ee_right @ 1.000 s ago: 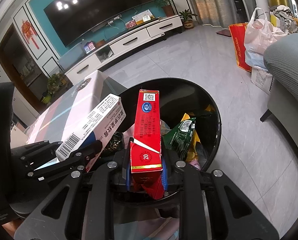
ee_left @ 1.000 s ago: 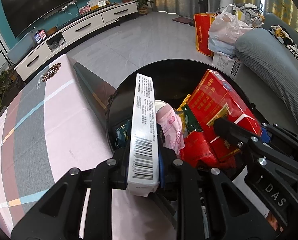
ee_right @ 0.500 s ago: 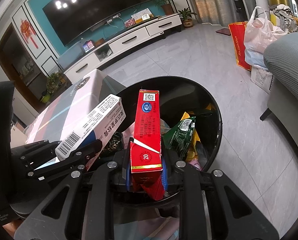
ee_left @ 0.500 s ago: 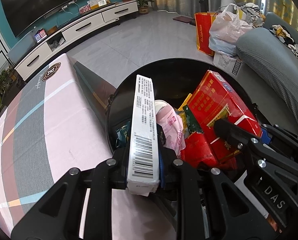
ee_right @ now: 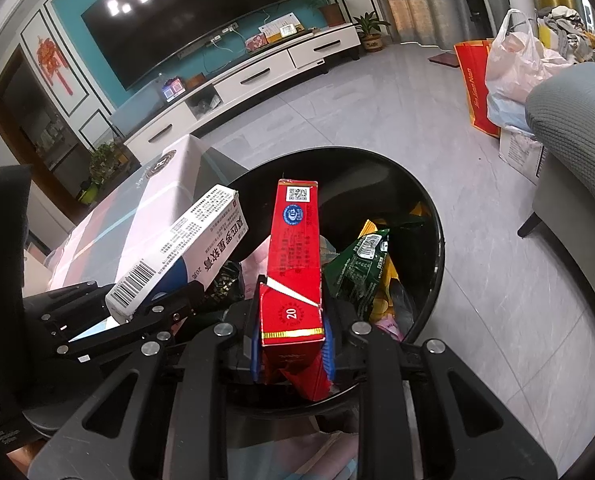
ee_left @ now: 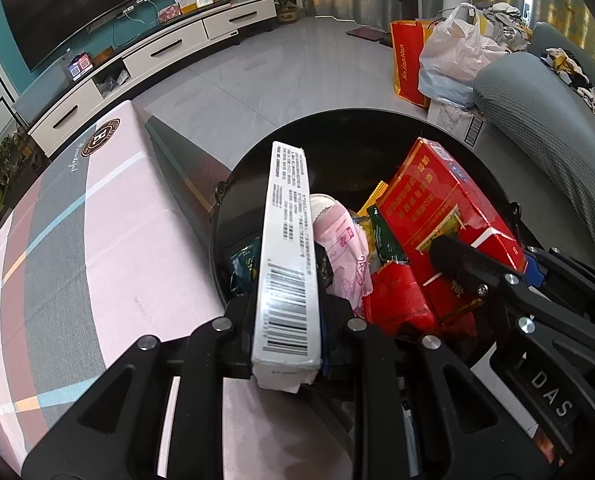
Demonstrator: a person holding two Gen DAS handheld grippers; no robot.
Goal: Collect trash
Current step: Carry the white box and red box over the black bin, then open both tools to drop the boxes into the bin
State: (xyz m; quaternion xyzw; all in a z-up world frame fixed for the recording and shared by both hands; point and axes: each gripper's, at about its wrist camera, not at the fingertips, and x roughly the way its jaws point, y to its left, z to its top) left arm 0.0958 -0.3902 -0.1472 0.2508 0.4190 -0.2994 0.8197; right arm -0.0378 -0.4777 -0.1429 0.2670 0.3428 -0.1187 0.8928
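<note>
My left gripper (ee_left: 287, 316) is shut on a long white box with a barcode (ee_left: 289, 256), held over the near rim of a round black trash bin (ee_left: 337, 128). My right gripper (ee_right: 291, 332) is shut on a red carton (ee_right: 295, 256), held over the same bin (ee_right: 437, 240). The white box (ee_right: 177, 256) shows at the left of the right wrist view, and the red carton (ee_left: 437, 200) at the right of the left wrist view. Inside the bin lie a pink wrapper (ee_left: 343, 248), a green packet (ee_right: 357, 268) and yellow wrappers.
A table with a pink and grey striped cloth (ee_left: 77, 240) stands left of the bin. A grey sofa (ee_left: 545, 120) is on the right. Shopping bags (ee_left: 449, 56) stand on the tiled floor beyond. A white TV cabinet (ee_right: 257, 76) lines the far wall.
</note>
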